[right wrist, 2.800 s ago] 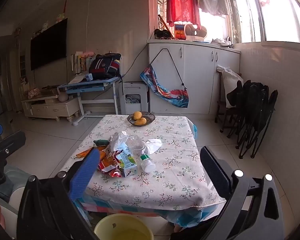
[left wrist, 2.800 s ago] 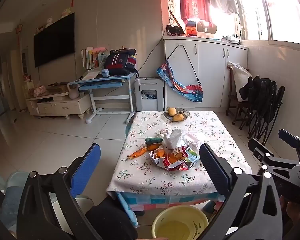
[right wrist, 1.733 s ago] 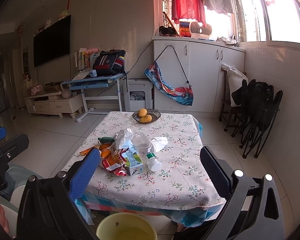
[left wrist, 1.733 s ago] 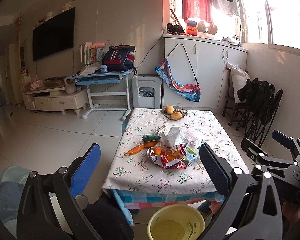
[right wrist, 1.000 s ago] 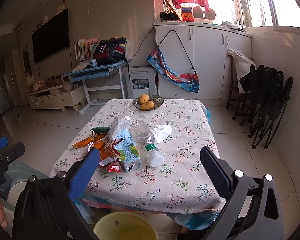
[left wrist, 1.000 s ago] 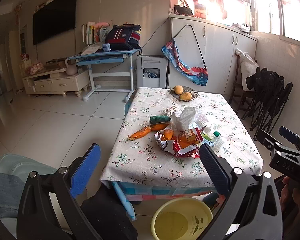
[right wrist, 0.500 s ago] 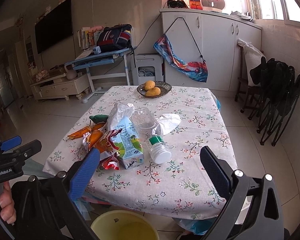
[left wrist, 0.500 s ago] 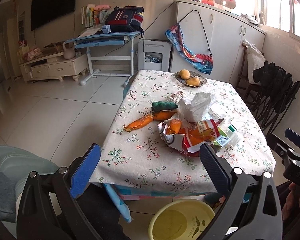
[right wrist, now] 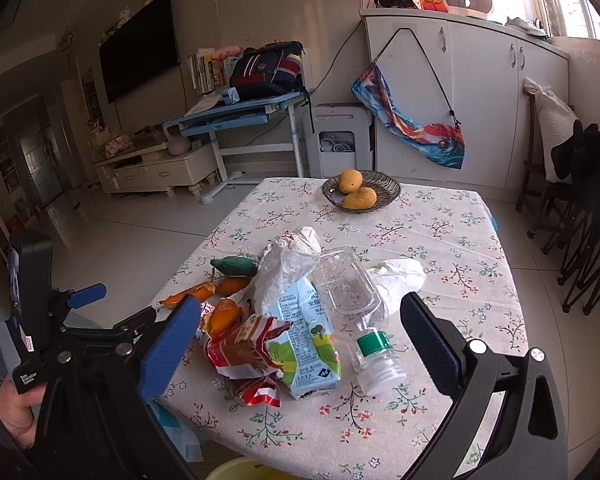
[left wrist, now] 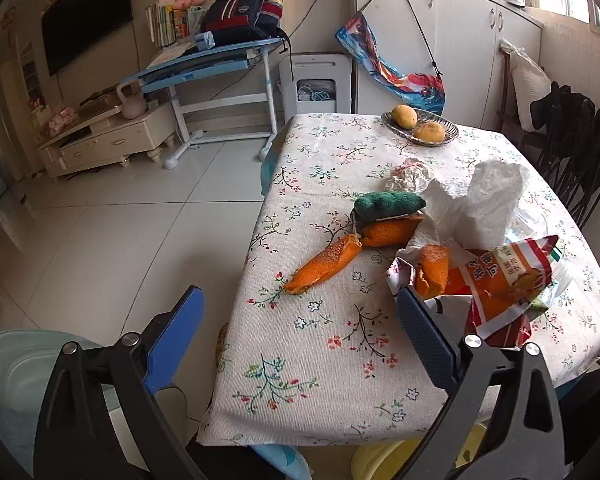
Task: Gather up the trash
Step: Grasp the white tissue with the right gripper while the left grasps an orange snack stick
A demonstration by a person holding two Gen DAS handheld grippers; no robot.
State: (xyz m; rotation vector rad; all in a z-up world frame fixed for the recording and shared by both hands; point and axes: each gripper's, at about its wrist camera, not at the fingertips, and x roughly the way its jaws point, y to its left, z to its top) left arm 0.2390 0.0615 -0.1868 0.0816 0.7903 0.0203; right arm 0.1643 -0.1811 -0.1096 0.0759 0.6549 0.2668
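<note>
A heap of trash lies on the floral tablecloth (left wrist: 332, 360). In the left wrist view, orange peel (left wrist: 324, 264), a green scrap (left wrist: 388, 204), a white plastic bag (left wrist: 488, 200) and a red-orange snack wrapper (left wrist: 500, 280) sit ahead. My left gripper (left wrist: 296, 320) is open over the table's near left edge, its right finger close to the wrapper. In the right wrist view, a milk carton (right wrist: 308, 336), a clear bottle (right wrist: 356, 308), the snack wrapper (right wrist: 244, 352) and a tissue (right wrist: 400, 276) lie between the fingers of my open right gripper (right wrist: 300, 328), which holds nothing.
A wire basket with two mangoes (right wrist: 360, 192) stands at the table's far side. A yellow bucket (left wrist: 380, 460) sits on the floor under the near edge. A person's hand (right wrist: 16, 408) holds the left tool. Folding chairs (right wrist: 592, 208) stand at the right; tiled floor lies to the left.
Both grippers have come forward and lower, from a standoff view of the whole table to just above its near edge. Both stayed open; the trash has not moved.
</note>
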